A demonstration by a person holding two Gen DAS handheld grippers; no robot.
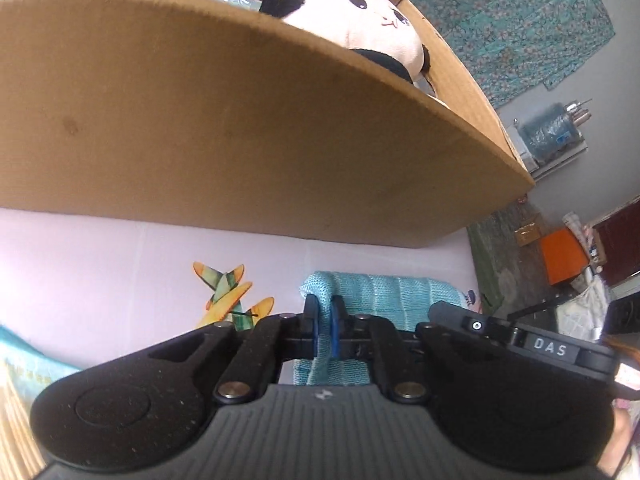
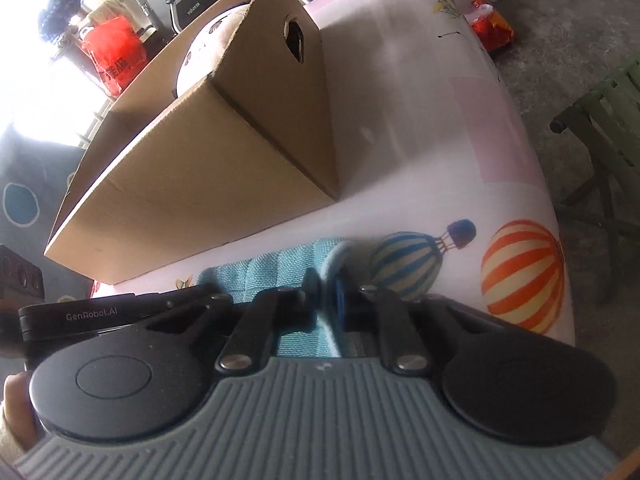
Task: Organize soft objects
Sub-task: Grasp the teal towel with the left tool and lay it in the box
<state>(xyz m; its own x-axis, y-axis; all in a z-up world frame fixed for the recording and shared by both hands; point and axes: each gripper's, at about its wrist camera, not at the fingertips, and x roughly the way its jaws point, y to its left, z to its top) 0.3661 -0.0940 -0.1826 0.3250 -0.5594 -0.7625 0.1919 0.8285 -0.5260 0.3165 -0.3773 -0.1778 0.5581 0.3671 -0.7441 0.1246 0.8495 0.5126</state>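
A light blue knitted cloth (image 1: 384, 296) lies on the pink printed table cover just in front of a big cardboard box (image 1: 224, 120). My left gripper (image 1: 323, 322) is shut on the cloth's left end, with a fold pinched between its blue pads. In the right wrist view the same knitted cloth (image 2: 280, 268) lies below the cardboard box (image 2: 192, 176), and my right gripper (image 2: 325, 292) is shut on its right end. A plush doll (image 1: 360, 20) with a pale face and black hair sits inside the box, and shows as a pale plush doll (image 2: 208, 40) over the rim.
The table cover (image 2: 420, 120) carries printed balloons and planes and drops off at the right edge (image 2: 536, 152). A green slatted chair (image 2: 600, 128) stands beyond it. The other gripper's black body (image 1: 520, 340) sits close on the right. Bags and clutter lie on the floor.
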